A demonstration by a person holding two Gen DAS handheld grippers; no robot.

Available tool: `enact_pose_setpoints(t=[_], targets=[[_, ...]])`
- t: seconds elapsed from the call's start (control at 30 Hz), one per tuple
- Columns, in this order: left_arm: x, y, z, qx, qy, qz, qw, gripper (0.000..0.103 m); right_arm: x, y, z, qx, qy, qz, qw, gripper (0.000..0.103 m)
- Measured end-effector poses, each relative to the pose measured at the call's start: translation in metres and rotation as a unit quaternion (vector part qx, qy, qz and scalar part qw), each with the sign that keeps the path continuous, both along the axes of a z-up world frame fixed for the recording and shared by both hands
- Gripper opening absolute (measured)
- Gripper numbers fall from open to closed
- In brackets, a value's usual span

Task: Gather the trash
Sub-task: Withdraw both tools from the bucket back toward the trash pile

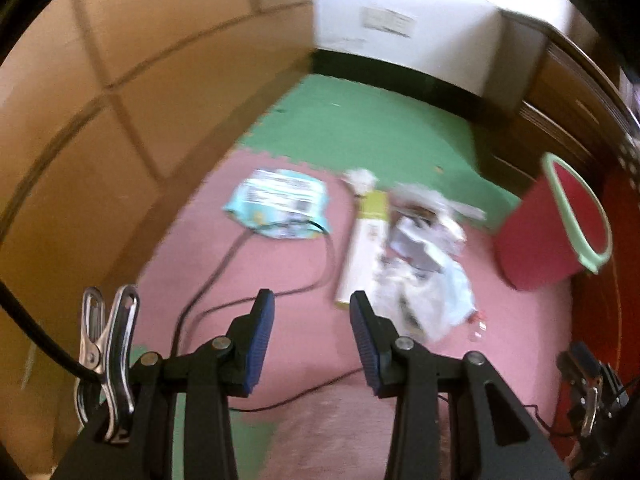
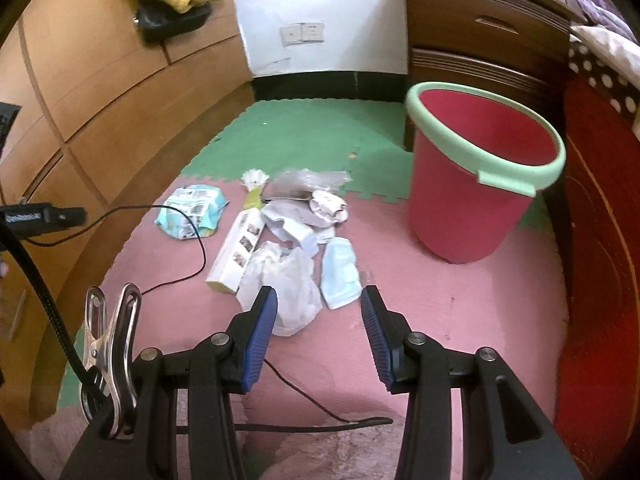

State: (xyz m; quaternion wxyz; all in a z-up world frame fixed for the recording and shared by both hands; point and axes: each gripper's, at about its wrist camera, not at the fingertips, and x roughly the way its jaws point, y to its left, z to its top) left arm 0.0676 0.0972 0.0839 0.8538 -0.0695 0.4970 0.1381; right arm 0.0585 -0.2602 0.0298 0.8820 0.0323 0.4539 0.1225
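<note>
- On the pink foam floor mat, a heap of crumpled white plastic bags and paper scraps [image 2: 292, 264] lies near the mat's middle; beside it, a long white carton [image 2: 236, 252] points away.
- Right claw [image 2: 319, 332] is spread, empty, nearest: heap just ahead.
- Left claw [image 1: 312, 340] likewise spread, empty.
- Red plastic bucket with pale green rim [image 2: 480, 184] stands toward the right edge.

bucket [image 2: 472, 200]: one
wipes packet [image 2: 192, 216]: one
long carton [image 2: 236, 252]: one
face mask [image 2: 339, 276]: one
plastic bag [image 2: 288, 284]: one
</note>
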Motion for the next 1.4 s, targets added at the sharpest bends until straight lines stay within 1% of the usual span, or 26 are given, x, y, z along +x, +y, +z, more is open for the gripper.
enact_pose_setpoints(t=[0.07, 0.1, 0.2, 0.27, 0.33, 0.4, 0.5, 0.6, 0.7, 0.8, 0.9, 1.13, 1.27, 1.4], targets=[[-0.01, 0.018, 0.011, 0.031, -0.007, 0.025, 0.9992, 0.041, 0.0, 0.006, -0.001, 0.001, 0.0, 0.006, 1.0, 0.045], [-0.016, 0.029, 0.018, 0.052, -0.009, 0.042, 0.9977, 0.041, 0.001, 0.01, -0.003, 0.001, 0.001, 0.01, 1.0, 0.045], [-0.028, 0.059, 0.037, 0.089, -0.019, 0.089, 0.9919, 0.041, 0.006, 0.021, -0.008, 0.003, 0.005, 0.02, 1.0, 0.045], [-0.032, 0.073, 0.045, 0.095, -0.028, 0.107, 0.9893, 0.041, 0.011, 0.028, -0.013, 0.004, 0.011, 0.025, 1.0, 0.045], [-0.028, 0.081, 0.045, 0.084, -0.03, 0.108, 0.9901, 0.042, 0.016, 0.035, -0.019, 0.005, 0.017, 0.032, 0.999, 0.045], [-0.018, 0.082, 0.036, 0.06, -0.024, 0.095, 0.9934, 0.042, 0.02, 0.041, -0.025, 0.001, 0.024, 0.039, 0.999, 0.045], [-0.001, 0.074, 0.011, 0.017, -0.002, 0.08, 0.9967, 0.042, 0.025, 0.046, -0.034, -0.007, 0.036, 0.046, 0.998, 0.045], [0.019, 0.062, -0.015, -0.021, 0.017, 0.064, 0.9976, 0.042, 0.03, 0.048, -0.043, -0.014, 0.047, 0.047, 0.998, 0.045], [0.037, 0.043, -0.04, -0.043, 0.04, 0.044, 0.9973, 0.042, 0.036, 0.045, -0.05, -0.016, 0.058, 0.042, 0.997, 0.045], [0.053, 0.022, -0.06, -0.053, 0.052, 0.02, 0.997, 0.042, 0.04, 0.041, -0.058, -0.019, 0.068, 0.035, 0.997, 0.045], [0.064, 0.007, -0.076, -0.055, 0.064, 0.004, 0.9964, 0.042, 0.044, 0.036, -0.067, -0.02, 0.079, 0.029, 0.996, 0.045], [0.083, -0.019, -0.118, -0.057, 0.103, -0.025, 0.9928, 0.042, 0.055, 0.026, -0.09, -0.015, 0.106, 0.011, 0.994, 0.045], [0.091, -0.031, -0.136, -0.071, 0.122, -0.036, 0.9894, 0.042, 0.062, 0.017, -0.103, -0.014, 0.12, -0.001, 0.993, 0.045], [0.101, -0.049, -0.154, -0.09, 0.139, -0.046, 0.9851, 0.042, 0.073, 0.01, -0.121, -0.034, 0.131, -0.007, 0.991, 0.045]])
